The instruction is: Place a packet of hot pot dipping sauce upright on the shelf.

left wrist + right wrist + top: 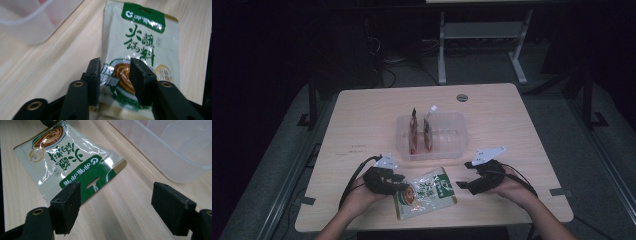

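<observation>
Sauce packet (426, 193), green and white, flat on the table (362, 125) near my edge, between my two grippers and just in front of the clear plastic bin (457, 131). Status: not yet stowed. Bin contents: two packets (420, 131) standing upright on edge in its left part, side by side; the right part looks vacant, so I judge two items filed and this third one pending. Left gripper (115, 75): jaws partly spread, straddling the lower end of the sauce packet over its printed bowl picture; in the left gripper view the pads stand on either side of the film with a gap showing, so I count this as no grip yet. Right gripper (116, 205): jaws spread wide, nothing between them but bare table, hovering just beside the packet's green header end with its hang slot. Remaining work, as I judge it: close on the sauce packet, lift it, turn it upright, and slot it into the bin next to the other two. Further stock on the table: none visible.
</observation>
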A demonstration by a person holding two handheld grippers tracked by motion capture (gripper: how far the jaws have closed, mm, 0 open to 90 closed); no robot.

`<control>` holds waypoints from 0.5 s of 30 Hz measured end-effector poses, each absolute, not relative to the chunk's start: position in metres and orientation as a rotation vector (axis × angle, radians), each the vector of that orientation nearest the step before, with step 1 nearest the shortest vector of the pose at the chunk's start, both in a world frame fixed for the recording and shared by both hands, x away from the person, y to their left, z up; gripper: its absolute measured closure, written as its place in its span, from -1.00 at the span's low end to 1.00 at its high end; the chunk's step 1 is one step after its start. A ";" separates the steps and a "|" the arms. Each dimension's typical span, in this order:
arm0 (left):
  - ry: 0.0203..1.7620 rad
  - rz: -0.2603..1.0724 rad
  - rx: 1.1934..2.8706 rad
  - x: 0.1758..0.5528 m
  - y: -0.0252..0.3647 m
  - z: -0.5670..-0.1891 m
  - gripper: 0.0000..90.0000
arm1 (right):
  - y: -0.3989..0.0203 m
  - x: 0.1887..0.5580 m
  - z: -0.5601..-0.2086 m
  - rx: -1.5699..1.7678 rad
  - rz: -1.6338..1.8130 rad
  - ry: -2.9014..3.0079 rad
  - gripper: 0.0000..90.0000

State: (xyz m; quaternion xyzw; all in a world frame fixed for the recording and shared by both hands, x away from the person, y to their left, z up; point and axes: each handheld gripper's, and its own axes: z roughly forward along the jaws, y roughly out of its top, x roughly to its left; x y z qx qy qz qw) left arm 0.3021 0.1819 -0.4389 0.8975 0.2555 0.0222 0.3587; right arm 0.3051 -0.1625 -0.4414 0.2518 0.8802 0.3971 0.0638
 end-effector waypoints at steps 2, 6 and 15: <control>0.660 0.058 2.319 0.306 0.179 -0.442 0.17 | -0.162 0.305 -0.442 0.764 1.198 2.655 -0.48; 0.659 0.086 2.323 0.310 0.176 -0.445 -0.02 | -0.163 0.305 -0.441 0.770 1.198 2.654 -0.48; 0.605 0.120 2.334 0.320 0.170 -0.442 -0.26 | -0.164 0.304 -0.442 0.759 1.193 2.651 -0.48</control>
